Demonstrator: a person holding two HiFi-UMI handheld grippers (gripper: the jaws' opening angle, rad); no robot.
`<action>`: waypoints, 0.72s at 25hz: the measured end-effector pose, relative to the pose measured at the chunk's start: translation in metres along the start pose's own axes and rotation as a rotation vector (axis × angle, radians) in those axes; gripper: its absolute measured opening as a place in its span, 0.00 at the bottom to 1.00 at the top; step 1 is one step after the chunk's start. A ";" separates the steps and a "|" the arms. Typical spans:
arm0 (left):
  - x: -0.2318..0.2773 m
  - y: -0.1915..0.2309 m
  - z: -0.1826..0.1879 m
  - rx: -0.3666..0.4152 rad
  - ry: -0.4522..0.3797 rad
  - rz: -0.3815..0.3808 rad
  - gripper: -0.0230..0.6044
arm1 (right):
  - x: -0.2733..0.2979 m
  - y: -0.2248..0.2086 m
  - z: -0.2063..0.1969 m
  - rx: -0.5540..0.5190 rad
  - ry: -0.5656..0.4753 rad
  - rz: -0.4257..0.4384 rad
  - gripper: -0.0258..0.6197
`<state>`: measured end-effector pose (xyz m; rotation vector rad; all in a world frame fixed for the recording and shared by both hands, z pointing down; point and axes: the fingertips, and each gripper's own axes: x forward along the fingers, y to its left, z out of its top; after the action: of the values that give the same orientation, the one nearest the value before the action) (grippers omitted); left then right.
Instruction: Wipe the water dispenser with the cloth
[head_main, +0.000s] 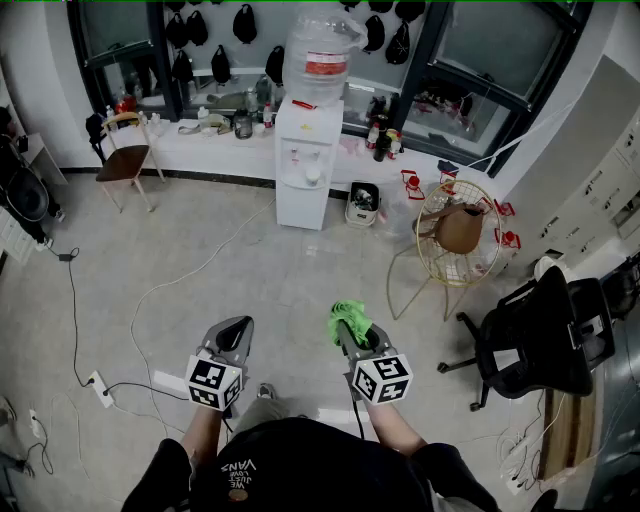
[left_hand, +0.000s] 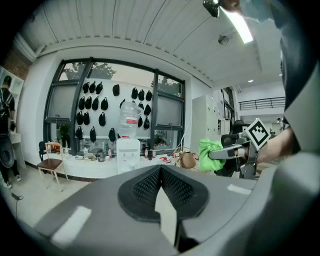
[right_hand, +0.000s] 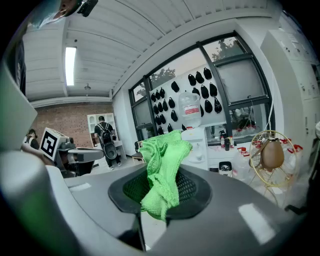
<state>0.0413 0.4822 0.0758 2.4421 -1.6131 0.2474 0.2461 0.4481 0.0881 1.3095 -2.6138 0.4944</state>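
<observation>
Green cloth (right_hand: 162, 172) is bunched between the jaws of our right gripper (head_main: 350, 333), which are clamped on it. In the right gripper view its folds stand up above the jaw tips and a tail hangs down in front of them. We hold that gripper low and near our body, a little right of centre in the head view. Our left gripper (head_main: 233, 338) is just beside it to the left, its jaws pressed together with nothing between them. The water dispenser (head_main: 308, 165), a white floor-standing cabinet with a large clear bottle (head_main: 322, 45) upturned on top, stands at the far side of the room against a low counter (head_main: 215, 140) under dark-framed windows. It is well apart from both grippers, with a wide stretch of pale floor (head_main: 280, 290) between us and it. We judge the task to be at its start: the cloth is in hand, but it touches no part of the dispenser, so no wiping is under way. What is left, as we read it, is to cross the floor, bring the cloth against the cabinet and wipe its faces. We cannot tell from here whether the dispenser is wet or marked.
</observation>
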 end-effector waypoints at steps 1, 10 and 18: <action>0.000 0.001 0.001 0.002 -0.004 0.000 0.04 | 0.001 0.001 0.000 0.002 -0.005 0.002 0.18; 0.020 0.044 -0.001 -0.023 -0.009 -0.034 0.04 | 0.051 0.006 -0.002 0.045 0.004 -0.024 0.18; 0.054 0.140 0.014 0.027 0.008 -0.107 0.04 | 0.143 0.023 0.012 0.086 -0.008 -0.107 0.18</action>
<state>-0.0658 0.3770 0.0867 2.5348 -1.4792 0.2632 0.1422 0.3497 0.1148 1.4717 -2.5373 0.5912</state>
